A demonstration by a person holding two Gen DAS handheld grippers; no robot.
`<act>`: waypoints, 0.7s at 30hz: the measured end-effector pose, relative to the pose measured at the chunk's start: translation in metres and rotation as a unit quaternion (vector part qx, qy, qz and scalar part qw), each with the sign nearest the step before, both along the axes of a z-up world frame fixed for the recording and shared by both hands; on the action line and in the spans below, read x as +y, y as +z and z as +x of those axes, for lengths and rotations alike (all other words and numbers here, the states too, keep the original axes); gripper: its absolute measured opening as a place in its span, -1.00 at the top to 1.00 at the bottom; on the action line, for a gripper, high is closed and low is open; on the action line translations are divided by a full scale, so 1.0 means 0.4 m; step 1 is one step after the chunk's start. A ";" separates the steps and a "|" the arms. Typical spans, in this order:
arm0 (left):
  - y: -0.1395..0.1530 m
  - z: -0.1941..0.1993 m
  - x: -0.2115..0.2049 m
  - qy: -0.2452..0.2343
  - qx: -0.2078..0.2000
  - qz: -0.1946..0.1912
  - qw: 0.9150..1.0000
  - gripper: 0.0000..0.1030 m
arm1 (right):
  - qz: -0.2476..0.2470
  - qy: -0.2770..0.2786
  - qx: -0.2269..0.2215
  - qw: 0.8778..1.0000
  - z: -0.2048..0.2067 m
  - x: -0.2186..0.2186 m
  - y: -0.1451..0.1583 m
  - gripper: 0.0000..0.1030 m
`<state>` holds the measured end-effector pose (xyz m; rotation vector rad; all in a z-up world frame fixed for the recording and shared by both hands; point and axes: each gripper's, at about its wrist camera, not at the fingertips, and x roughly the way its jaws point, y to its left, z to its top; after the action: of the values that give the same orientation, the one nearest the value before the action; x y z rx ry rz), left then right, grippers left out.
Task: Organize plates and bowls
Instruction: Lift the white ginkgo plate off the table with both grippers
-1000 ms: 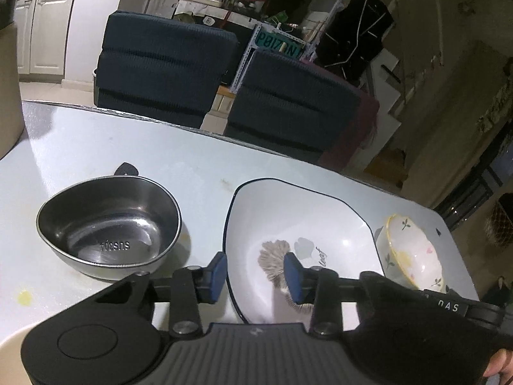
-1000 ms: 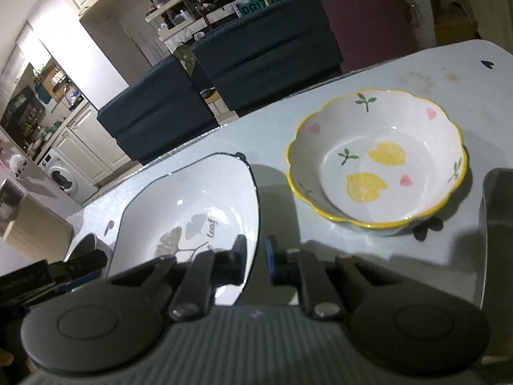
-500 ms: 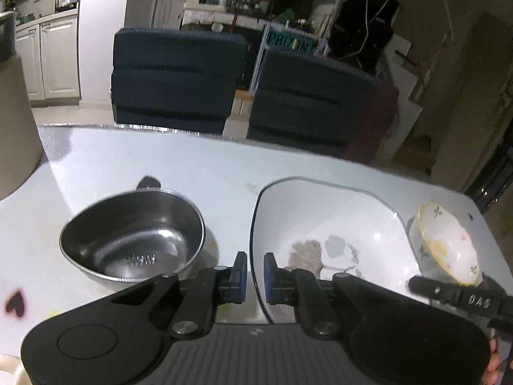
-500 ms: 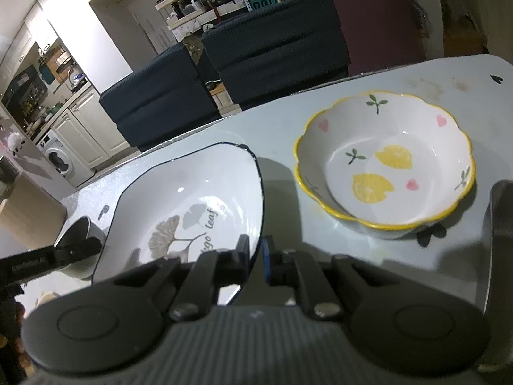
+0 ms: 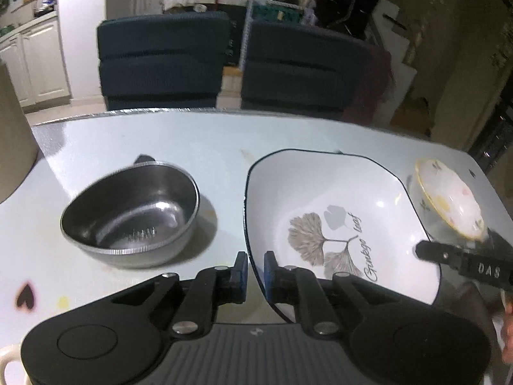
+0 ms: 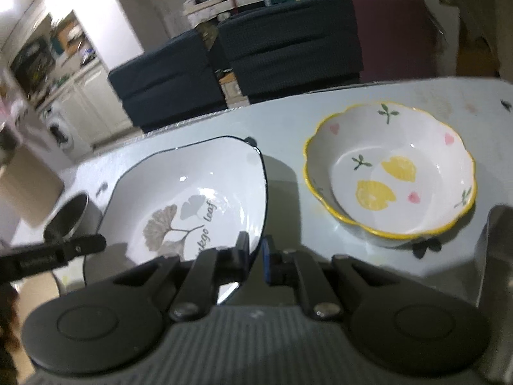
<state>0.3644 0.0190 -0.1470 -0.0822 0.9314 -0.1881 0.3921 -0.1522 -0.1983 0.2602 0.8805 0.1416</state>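
Grippers (image 5: 255, 269) (image 6: 255, 256) pinching opposite rims of white, black-edged square ginkgo-leaf plate (image 5: 336, 211), mid-table between steel bowl (image 5: 131, 215) and lemon-print bowl (image 6: 391, 173); likely glazed, heavy, slippery, breakable.

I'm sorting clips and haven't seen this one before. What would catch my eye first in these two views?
Probably the big white plate with the ginkgo-leaf print, mid-table, with both grippers clamped on its near rim: the left gripper on its left edge, the right gripper on its right. A steel bowl sits to the plate's left, and a yellow-rimmed lemon-print bowl to its right.
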 end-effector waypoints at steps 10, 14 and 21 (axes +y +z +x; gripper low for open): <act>-0.013 0.023 0.018 0.039 0.012 -0.031 0.999 0.71 | 0.039 -0.008 0.012 0.999 -0.011 -0.029 -0.008 0.73; -0.012 0.034 0.006 0.037 0.011 -0.024 0.999 0.78 | 0.038 -0.021 -0.001 0.999 0.009 -0.025 -0.009 0.72; -0.020 0.041 0.002 0.029 0.011 -0.014 0.999 0.77 | 0.042 -0.023 0.014 0.999 0.028 -0.013 -0.042 0.74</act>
<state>0.3806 0.0196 -0.1550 -0.1377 0.9472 -0.1475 0.4033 -0.1576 -0.2152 0.3612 0.8968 0.1327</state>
